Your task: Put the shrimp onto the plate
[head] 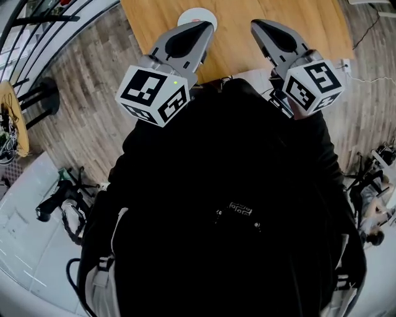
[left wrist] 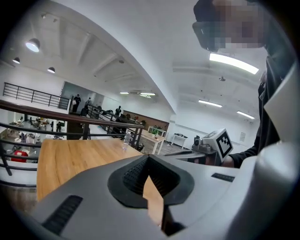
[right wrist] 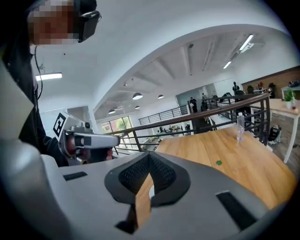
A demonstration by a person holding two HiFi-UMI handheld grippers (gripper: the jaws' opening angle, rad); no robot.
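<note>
Two empty grippers at desk (head: 235,43) edge: left gripper (head: 203,30), right gripper (head: 258,26), fingers pressed together. Shrimp unseen: find it, spread fingers early. Plate (head: 192,13) upper centre.

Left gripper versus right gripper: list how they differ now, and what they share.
In the head view, the grey left gripper overlaps the round white plate with its tip; the grey right gripper has its tip over the bare wooden table. The left gripper's marker cube shows a small green light; none shows on the right gripper's cube. Shared: both have jaws together with nothing between them.
</note>
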